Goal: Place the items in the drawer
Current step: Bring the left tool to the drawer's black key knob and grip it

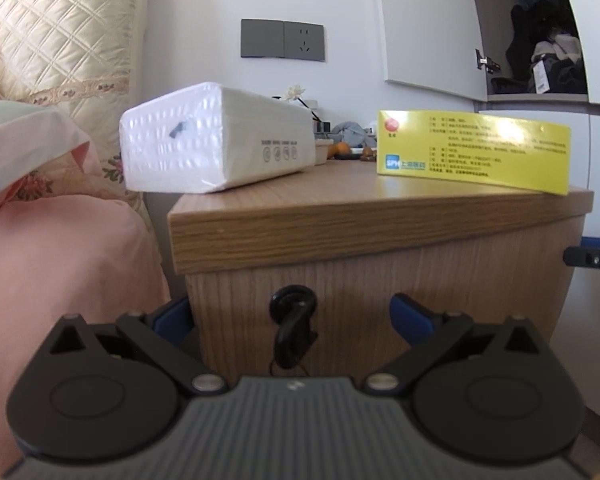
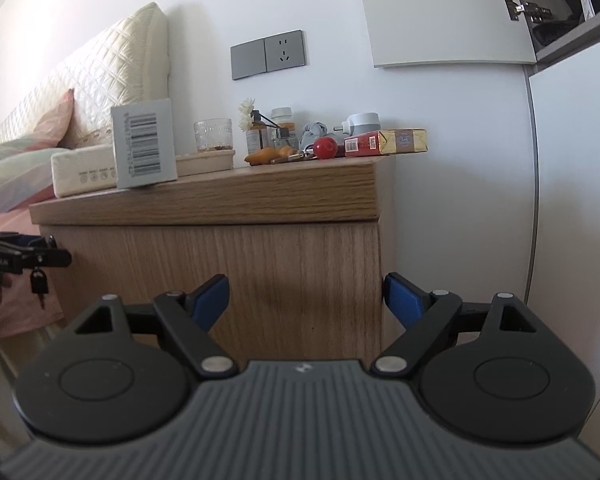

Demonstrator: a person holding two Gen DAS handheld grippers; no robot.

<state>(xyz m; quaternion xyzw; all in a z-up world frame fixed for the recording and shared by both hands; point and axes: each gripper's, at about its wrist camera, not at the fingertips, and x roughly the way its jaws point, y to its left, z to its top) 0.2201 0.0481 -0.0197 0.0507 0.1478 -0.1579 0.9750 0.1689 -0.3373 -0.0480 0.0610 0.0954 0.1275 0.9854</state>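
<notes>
Drawer [image 1: 380, 280] — wood-grain front of a bedside cabinet, closed, with a black ring pull [image 1: 293, 300] from which a small key hangs; the drawer sits directly under the cabinet top [image 1: 340, 196]. Items on that top: a white tissue pack [image 1: 216, 140] in clear wrap at the left end, overhanging the edge toward the bed; a yellow medicine box [image 1: 474, 150] standing on edge near the right front corner, its barcoded end facing the right wrist camera. Behind them, against the wall: a ribbed glass [image 2: 213, 135], small bottles, a red ball [image 2: 325, 147], a red-and-gold carton [image 2: 386, 142]. Left gripper [image 1: 293, 314] — jaws spread wide, empty, level with the drawer front, one blue pad either side of the ring pull without touching it. Right gripper [image 2: 306, 298] — jaws likewise wide apart, holding nothing, facing the cabinet's right portion. Surroundings: pink bedding [image 1: 60, 260] and a quilted cream pillow [image 1: 64, 28] to the left, grey wall socket [image 1: 283, 39] above.
</notes>
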